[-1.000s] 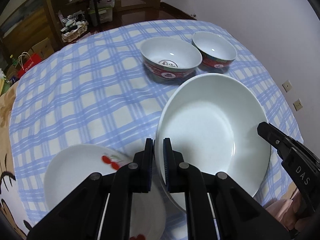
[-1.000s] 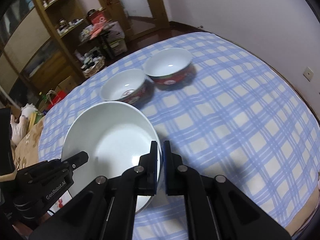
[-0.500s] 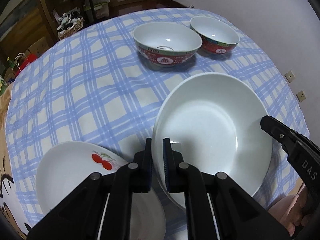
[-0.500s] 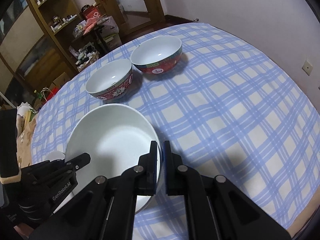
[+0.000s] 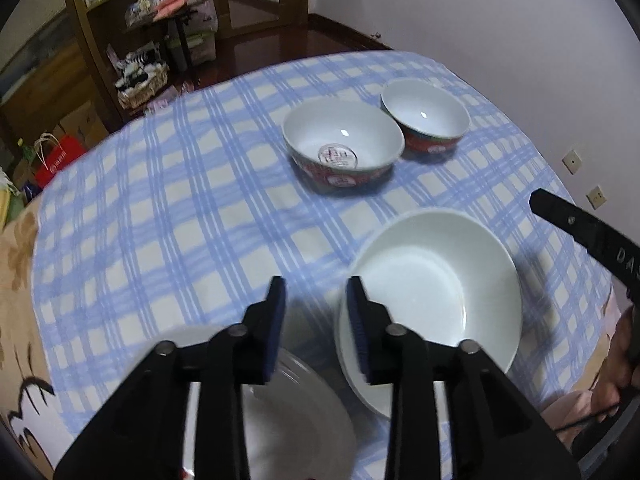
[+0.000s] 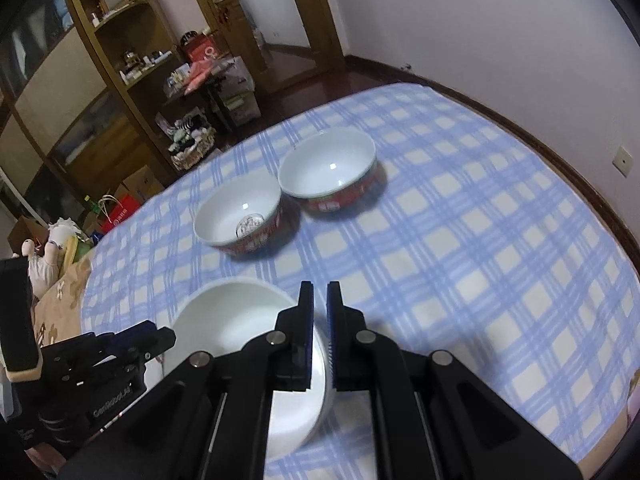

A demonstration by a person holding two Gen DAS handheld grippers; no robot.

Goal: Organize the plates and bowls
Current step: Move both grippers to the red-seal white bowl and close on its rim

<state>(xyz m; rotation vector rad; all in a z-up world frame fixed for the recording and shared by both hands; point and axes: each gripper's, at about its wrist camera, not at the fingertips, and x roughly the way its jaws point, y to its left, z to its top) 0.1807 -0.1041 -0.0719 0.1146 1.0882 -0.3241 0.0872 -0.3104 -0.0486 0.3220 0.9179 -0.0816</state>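
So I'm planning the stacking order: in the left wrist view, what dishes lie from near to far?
Flat plate → deep white plate → red-patterned bowl with printed base → second red-patterned bowl.

Table layout: two bowls behind, plates in front.
Two patterned bowls are sitting side by side, touching, on the tablecloth; the deep plate is lying nearer, with a flat plate lying to its left.
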